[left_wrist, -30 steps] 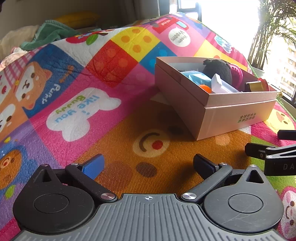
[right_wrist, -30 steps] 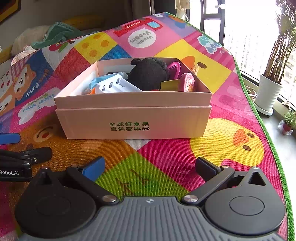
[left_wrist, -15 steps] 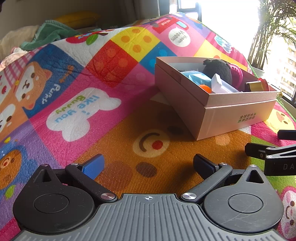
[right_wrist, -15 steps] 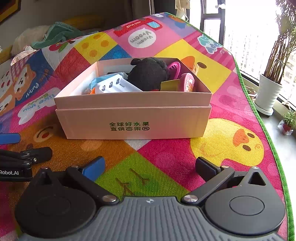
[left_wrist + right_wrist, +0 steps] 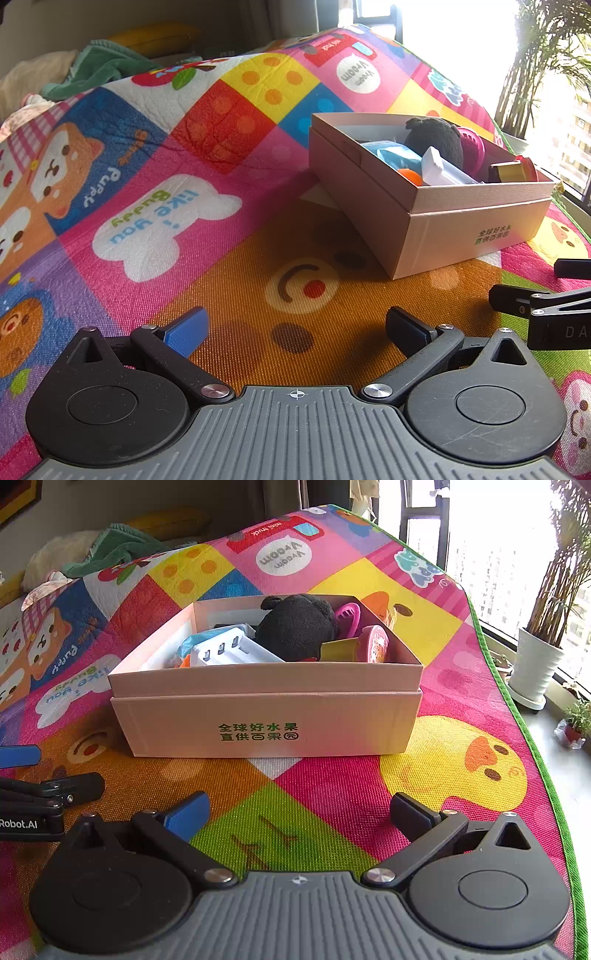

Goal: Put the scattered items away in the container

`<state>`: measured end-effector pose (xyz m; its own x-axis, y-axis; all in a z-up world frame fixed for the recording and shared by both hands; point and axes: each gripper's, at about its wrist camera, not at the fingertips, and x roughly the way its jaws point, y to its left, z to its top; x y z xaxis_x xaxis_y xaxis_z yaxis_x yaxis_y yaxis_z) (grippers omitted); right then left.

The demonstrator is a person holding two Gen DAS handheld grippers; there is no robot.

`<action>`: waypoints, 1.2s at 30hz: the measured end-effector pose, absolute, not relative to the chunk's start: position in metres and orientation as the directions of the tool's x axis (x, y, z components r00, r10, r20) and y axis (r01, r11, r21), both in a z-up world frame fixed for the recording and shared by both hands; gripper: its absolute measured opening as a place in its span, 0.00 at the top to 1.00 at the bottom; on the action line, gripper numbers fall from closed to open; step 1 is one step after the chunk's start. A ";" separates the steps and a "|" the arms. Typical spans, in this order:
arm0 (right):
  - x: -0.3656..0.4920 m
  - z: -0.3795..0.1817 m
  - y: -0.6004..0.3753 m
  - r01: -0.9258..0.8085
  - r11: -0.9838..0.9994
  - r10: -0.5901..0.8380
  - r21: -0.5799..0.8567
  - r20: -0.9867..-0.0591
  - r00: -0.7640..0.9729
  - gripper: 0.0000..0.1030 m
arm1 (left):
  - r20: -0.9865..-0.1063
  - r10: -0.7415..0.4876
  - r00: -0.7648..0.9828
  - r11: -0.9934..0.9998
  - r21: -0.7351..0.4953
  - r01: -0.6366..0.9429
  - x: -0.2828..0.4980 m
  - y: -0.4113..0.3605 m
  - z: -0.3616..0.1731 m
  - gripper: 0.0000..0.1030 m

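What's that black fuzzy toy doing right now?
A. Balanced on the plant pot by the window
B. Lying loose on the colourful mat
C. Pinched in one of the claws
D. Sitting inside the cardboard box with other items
D: the black plush toy sits inside the cardboard box, among other items; the right claw and left claw are both open and empty.

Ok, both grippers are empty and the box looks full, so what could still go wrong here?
The black plush and white charger stand above the box rim, so a nudge could tip them back onto the mat. The left gripper and right gripper sit close side by side, both open; swinging either one sideways could knock the other. The box rests on a soft mat and may slide if bumped.
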<state>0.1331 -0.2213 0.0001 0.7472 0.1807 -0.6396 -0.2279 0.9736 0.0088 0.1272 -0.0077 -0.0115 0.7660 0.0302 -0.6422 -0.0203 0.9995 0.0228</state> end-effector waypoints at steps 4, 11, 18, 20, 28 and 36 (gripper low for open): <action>0.134 0.000 -0.220 -0.228 0.974 0.181 0.009 -0.640 0.747 0.00 | -0.642 0.030 0.766 1.000 0.023 -0.020 0.127 -0.008 -0.011 0.00; 0.134 0.000 -0.219 -0.228 0.974 0.181 0.009 -0.640 0.747 0.00 | -0.642 0.030 0.766 1.000 0.023 -0.020 0.127 -0.008 -0.011 0.00; 0.134 0.000 -0.219 -0.228 0.974 0.181 0.009 -0.640 0.747 0.00 | -0.642 0.030 0.766 1.000 0.023 -0.020 0.127 -0.008 -0.011 0.00; 0.134 0.001 -0.220 -0.228 0.974 0.181 0.009 -0.640 0.747 0.00 | -0.642 0.030 0.766 1.000 0.023 -0.020 0.127 -0.008 -0.011 0.00; 0.134 0.001 -0.219 -0.228 0.974 0.181 0.009 -0.640 0.747 0.00 | -0.642 0.030 0.766 1.000 0.023 -0.020 0.127 -0.008 -0.011 0.00; 0.133 0.001 -0.220 -0.228 0.974 0.181 0.009 -0.640 0.747 0.00 | -0.642 0.030 0.766 1.000 0.023 -0.020 0.127 -0.008 -0.011 0.00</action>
